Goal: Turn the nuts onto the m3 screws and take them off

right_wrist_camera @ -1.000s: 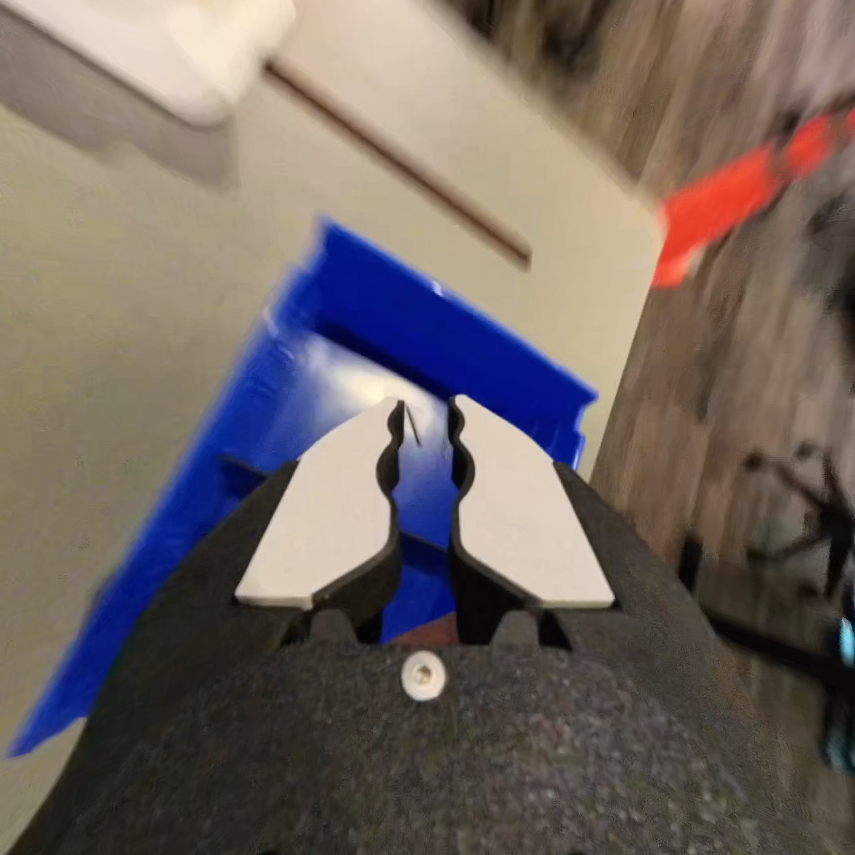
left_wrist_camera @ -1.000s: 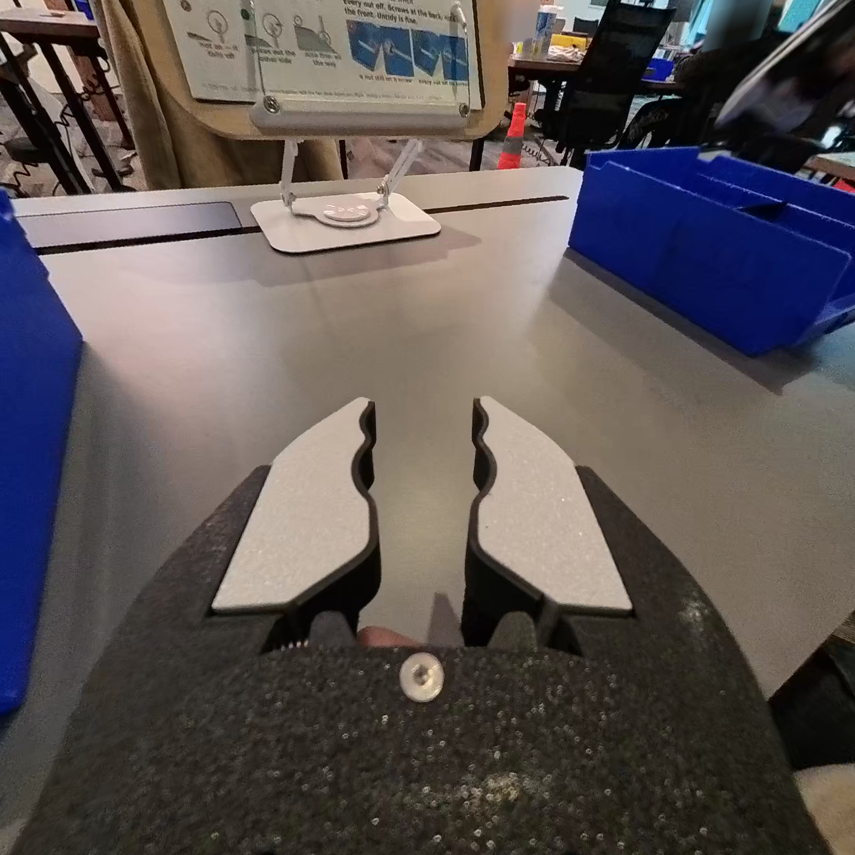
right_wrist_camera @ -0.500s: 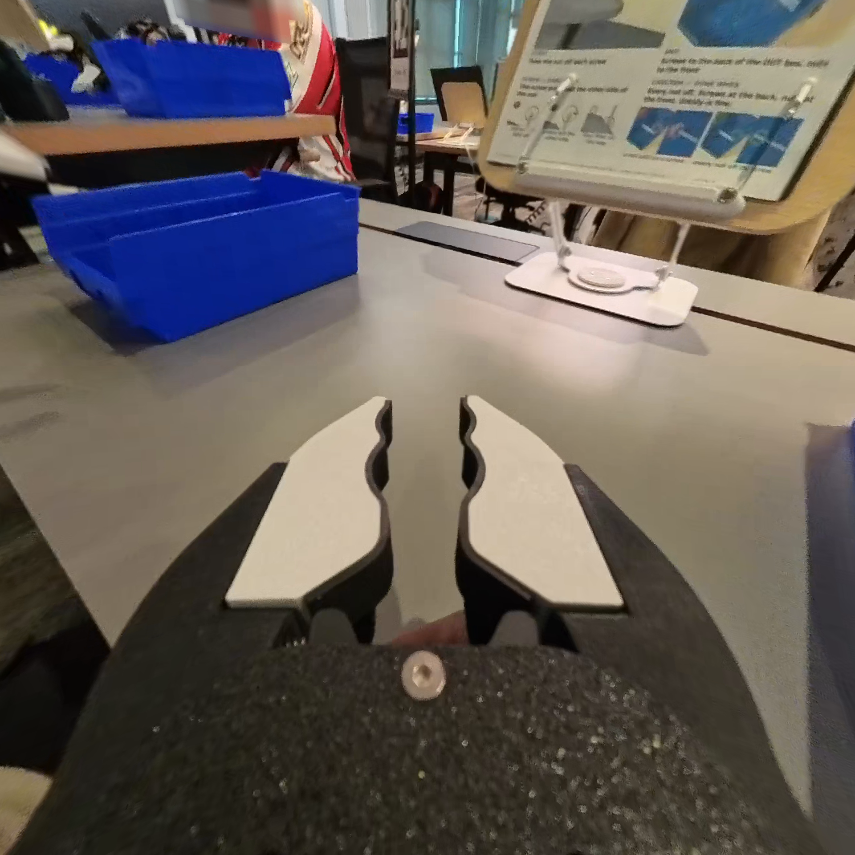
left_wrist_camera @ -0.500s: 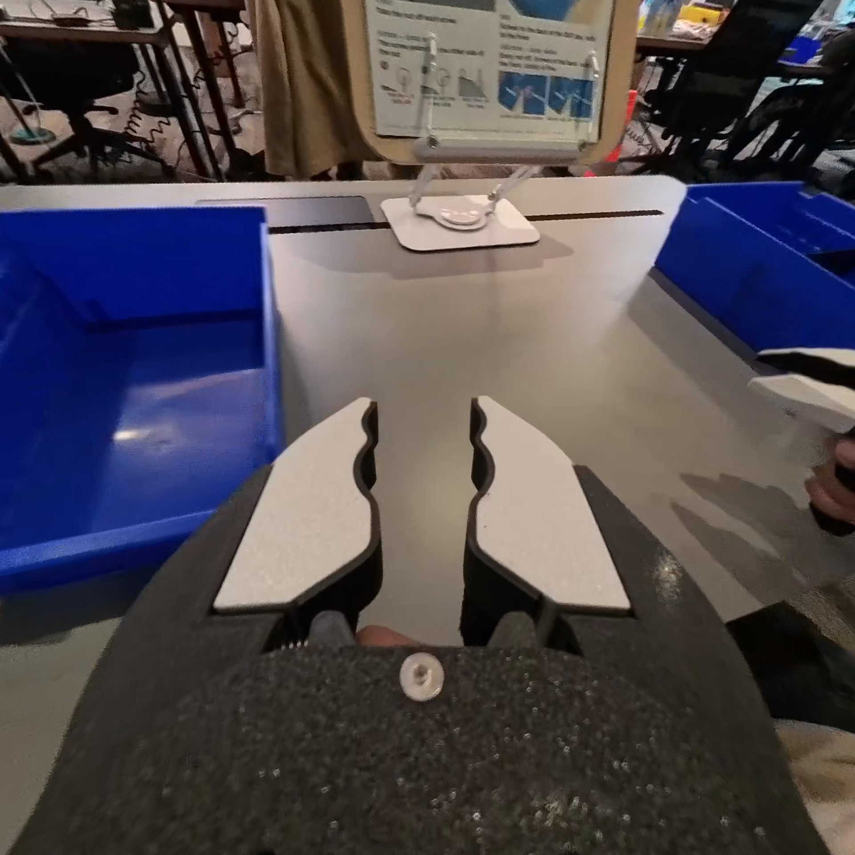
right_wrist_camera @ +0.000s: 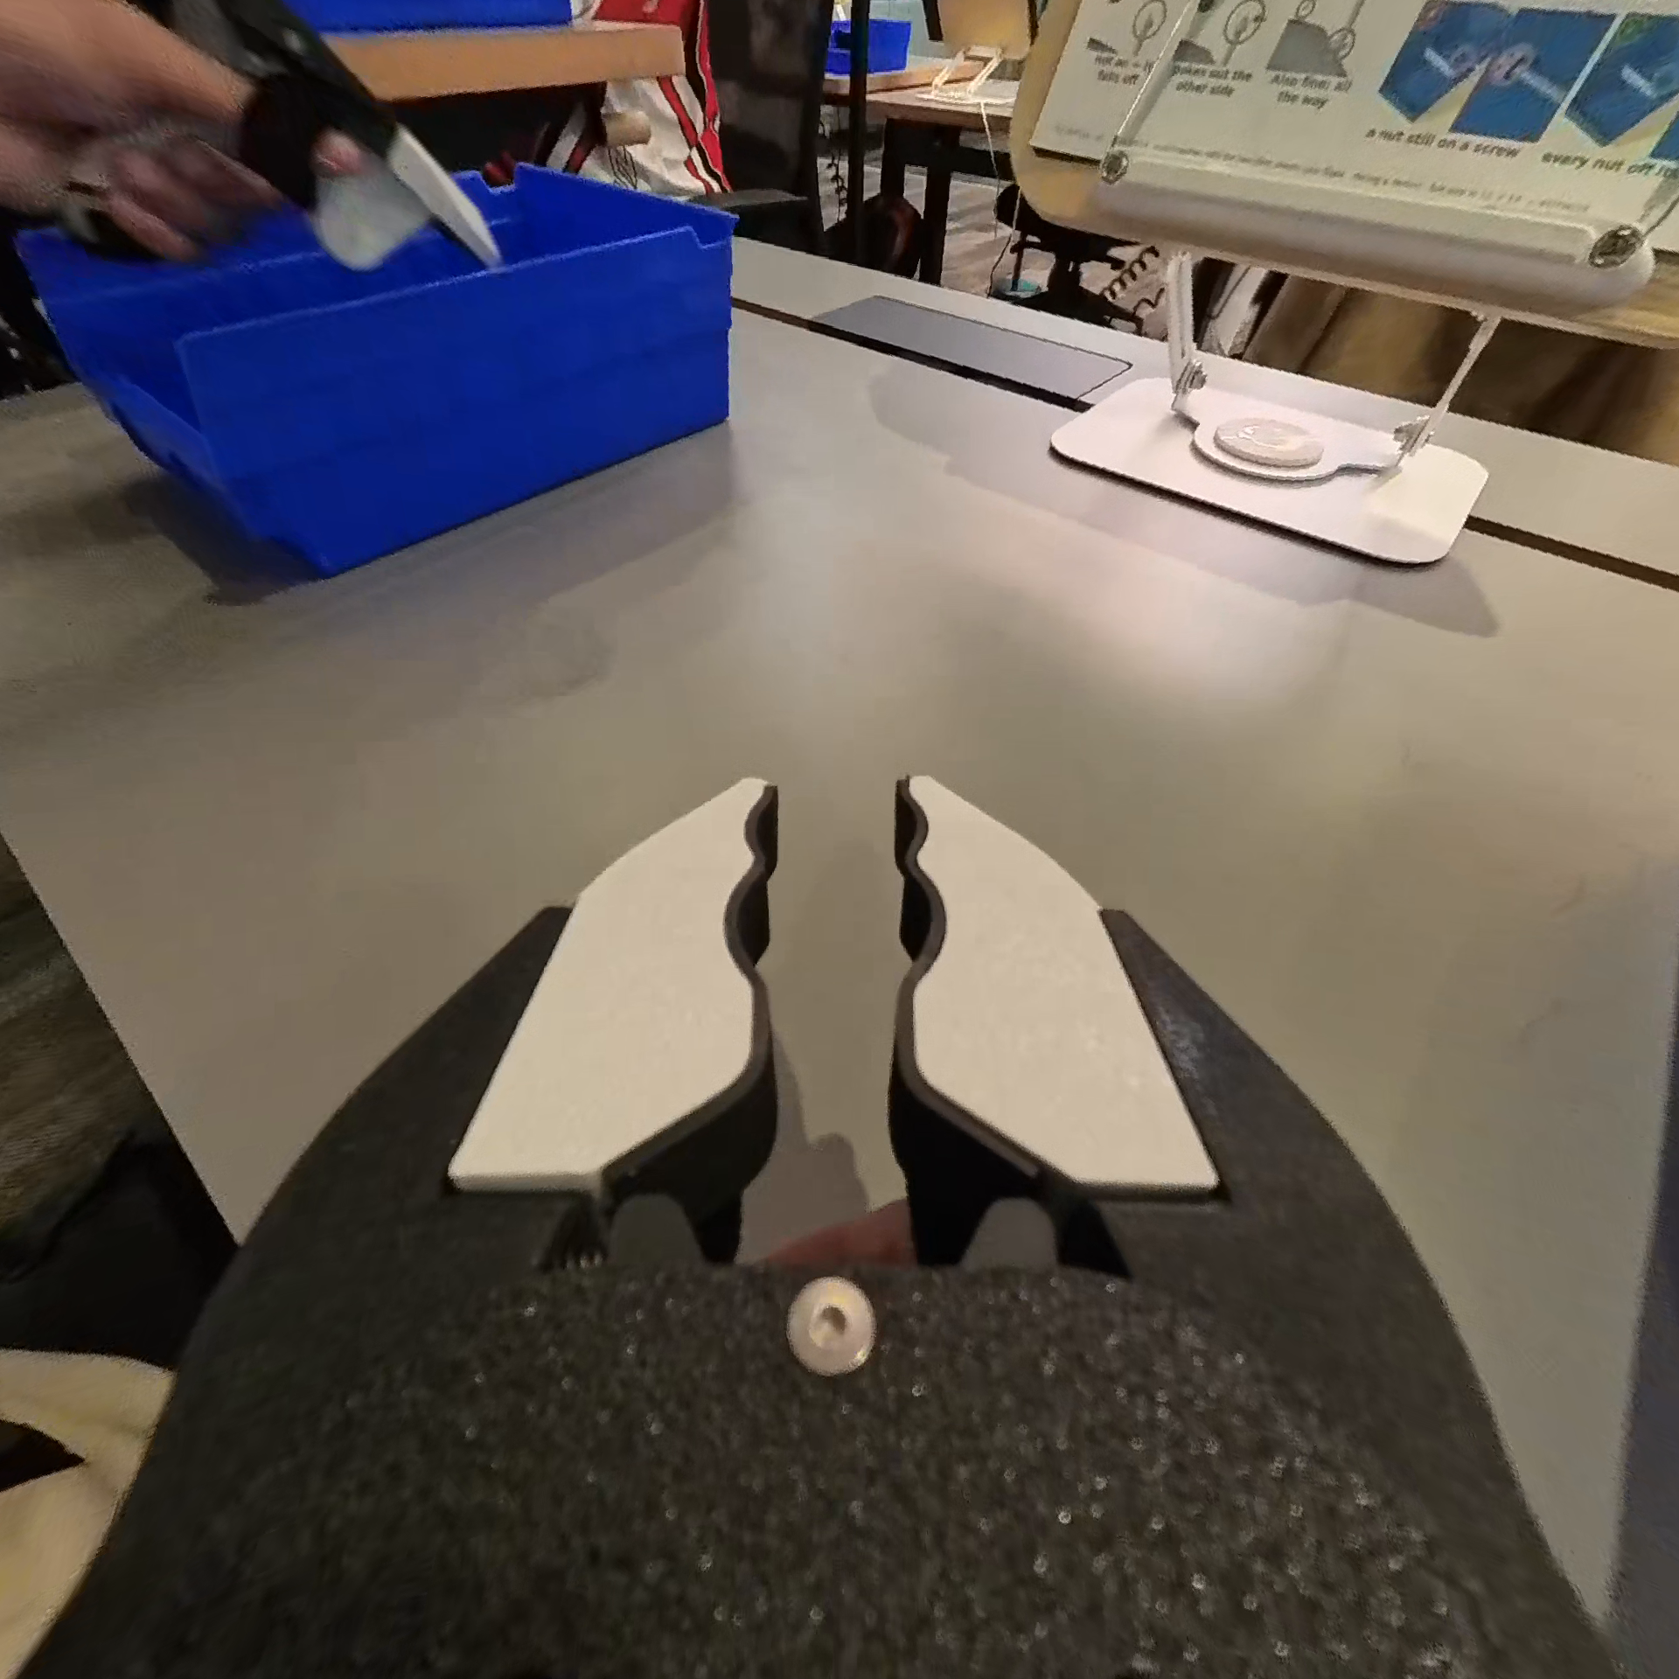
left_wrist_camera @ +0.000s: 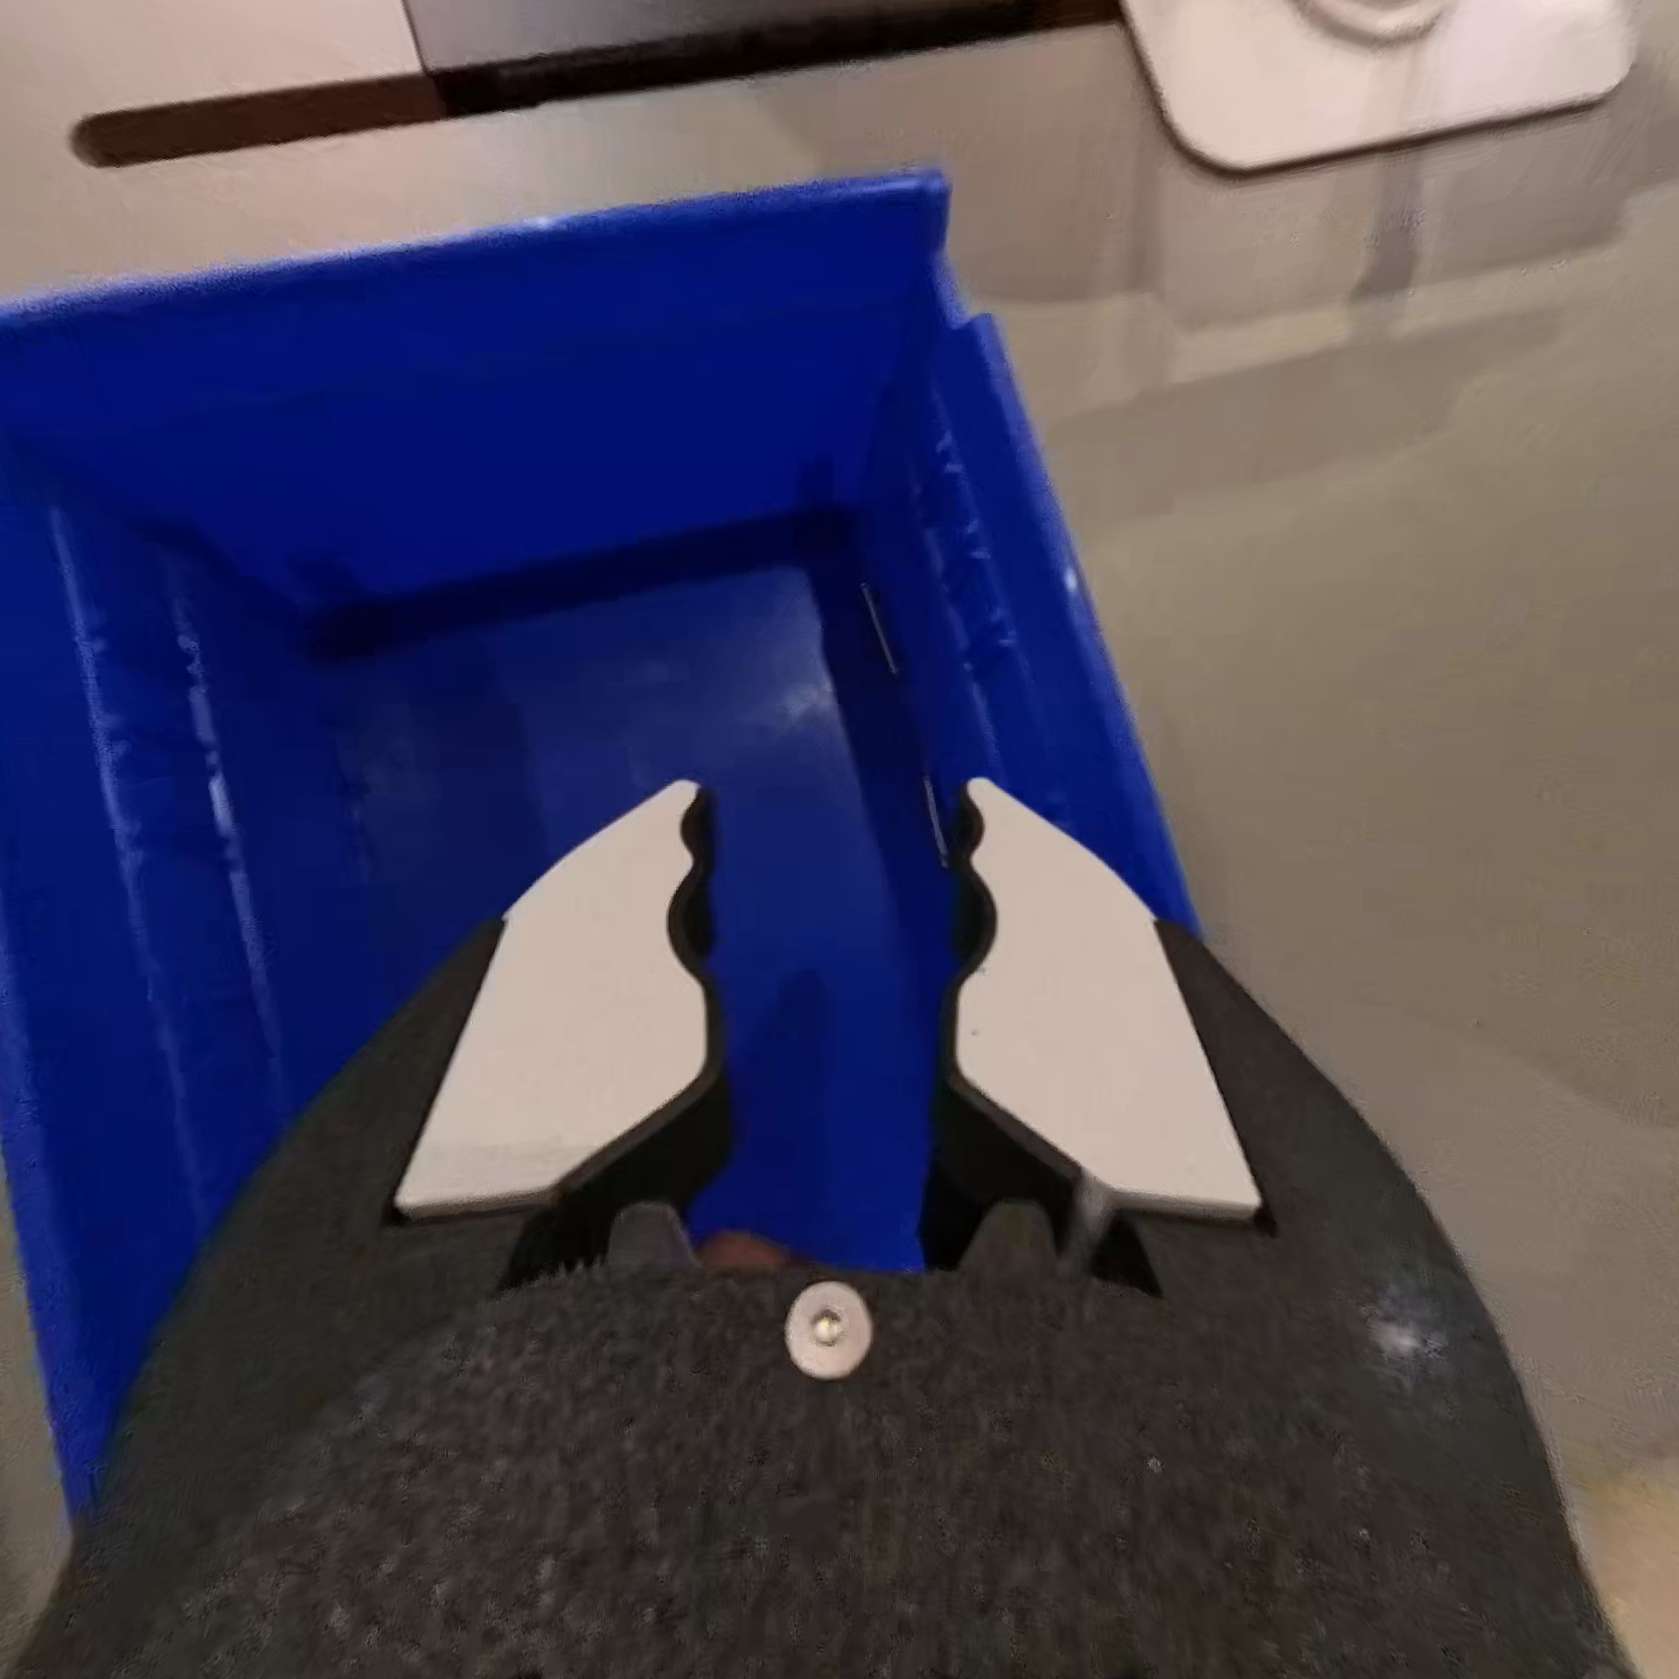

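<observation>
Blur hides the blue bin's (left_wrist_camera: 563,382) contents under parted left tongs (left_wrist_camera: 831,799).

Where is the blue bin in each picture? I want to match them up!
Left wrist view: the blue bin fills the left and middle, right under the open left gripper.
Right wrist view: the same blue bin sits at the upper left on the table, with the left gripper reaching into it.
Shared landmark: the white stand base, top right in the left view, right of middle in the other.
</observation>
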Motion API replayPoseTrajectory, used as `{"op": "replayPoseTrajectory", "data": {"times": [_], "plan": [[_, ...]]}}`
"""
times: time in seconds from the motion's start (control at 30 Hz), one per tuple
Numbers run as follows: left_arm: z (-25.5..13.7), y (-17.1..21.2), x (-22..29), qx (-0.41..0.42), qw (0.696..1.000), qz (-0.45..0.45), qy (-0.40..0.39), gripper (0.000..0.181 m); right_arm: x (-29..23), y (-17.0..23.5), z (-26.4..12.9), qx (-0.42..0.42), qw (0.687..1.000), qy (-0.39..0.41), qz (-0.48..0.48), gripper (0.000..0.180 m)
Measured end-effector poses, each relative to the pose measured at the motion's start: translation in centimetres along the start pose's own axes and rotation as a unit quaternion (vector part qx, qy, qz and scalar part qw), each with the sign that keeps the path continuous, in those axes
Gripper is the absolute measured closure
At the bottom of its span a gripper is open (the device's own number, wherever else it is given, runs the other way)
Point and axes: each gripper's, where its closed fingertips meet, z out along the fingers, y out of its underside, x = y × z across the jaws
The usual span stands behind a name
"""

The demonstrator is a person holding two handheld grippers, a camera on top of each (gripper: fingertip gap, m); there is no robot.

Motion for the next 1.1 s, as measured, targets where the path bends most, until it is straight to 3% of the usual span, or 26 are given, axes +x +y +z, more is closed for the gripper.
{"op": "replayPoseTrajectory", "data": {"times": [0.17,0.3,0.47,0.77,0.97,1.1], "plan": [[5.1,1.2,-1.0,-0.092,0.995,0.049,0.000,0.130,0.5,0.1,-0.2,-0.019,1.000,0.013,-0.016,0.156],[6.8,1.5,-0.3,-0.102,0.993,0.045,0.032,0.131,1.2,0.2,0.1,-0.029,0.999,0.021,-0.009,0.157],[7.0,3.1,0.7,-0.111,0.991,0.049,0.050,0.127,1.0,0.0,0.9,-0.035,0.999,0.018,-0.014,0.157],[7.7,4.7,0.4,-0.138,0.986,0.091,0.004,0.127,0.1,-0.4,2.1,-0.036,0.999,0.005,-0.015,0.157],[7.1,4.9,0.0,-0.141,0.982,0.128,-0.003,0.113,0.0,-0.2,2.1,-0.037,0.999,0.002,-0.013,0.158],[5.1,3.2,2.3,-0.052,0.967,0.224,0.106,0.131,0.1,-0.3,2.0,-0.034,0.999,-0.005,-0.001,0.158]]}}
